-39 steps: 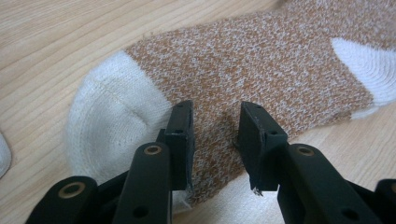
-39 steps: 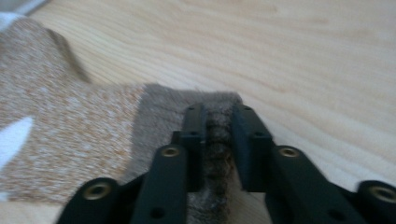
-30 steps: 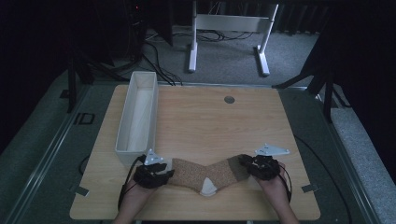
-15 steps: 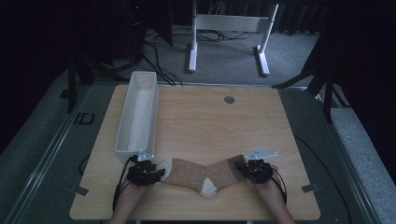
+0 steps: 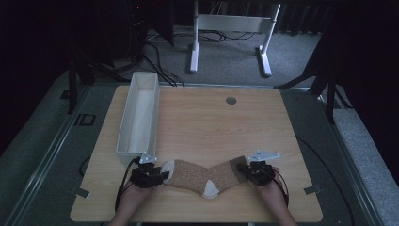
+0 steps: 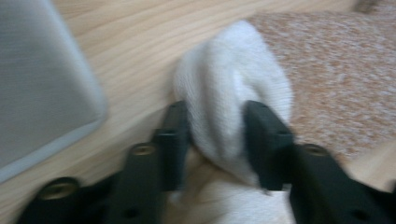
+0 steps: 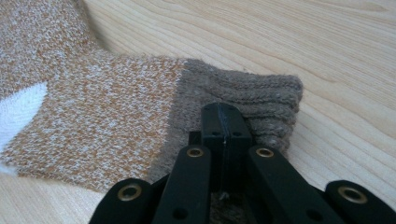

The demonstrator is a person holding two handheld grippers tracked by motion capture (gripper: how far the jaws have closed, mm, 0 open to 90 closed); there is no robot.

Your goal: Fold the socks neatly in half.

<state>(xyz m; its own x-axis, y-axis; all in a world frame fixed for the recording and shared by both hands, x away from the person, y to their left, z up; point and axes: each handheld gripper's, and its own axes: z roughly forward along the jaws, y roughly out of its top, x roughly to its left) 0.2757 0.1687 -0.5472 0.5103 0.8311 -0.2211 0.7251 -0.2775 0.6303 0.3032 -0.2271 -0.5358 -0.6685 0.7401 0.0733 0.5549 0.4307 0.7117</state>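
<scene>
A brown speckled sock (image 5: 197, 173) with a white toe and heel lies stretched across the near part of the wooden table (image 5: 211, 122). My left gripper (image 5: 160, 175) is at its left end. In the left gripper view the jaws have just been closing, and the gripper (image 6: 215, 140) pinches the bunched white toe (image 6: 233, 84). My right gripper (image 5: 244, 170) is at the right end. In the right gripper view it (image 7: 220, 119) is shut on the ribbed grey-brown cuff (image 7: 261, 93), its jaws pressed together over the edge.
A long white bin (image 5: 139, 113) stands along the table's left side, its near corner (image 6: 42, 84) close to my left gripper. A small round grommet (image 5: 230, 100) sits near the far edge. A white stand (image 5: 230, 28) is on the floor beyond.
Both hands have drawn slightly toward the near edge, the left one sinking toward the table. The sock stays stretched between them, now lying flatter.
</scene>
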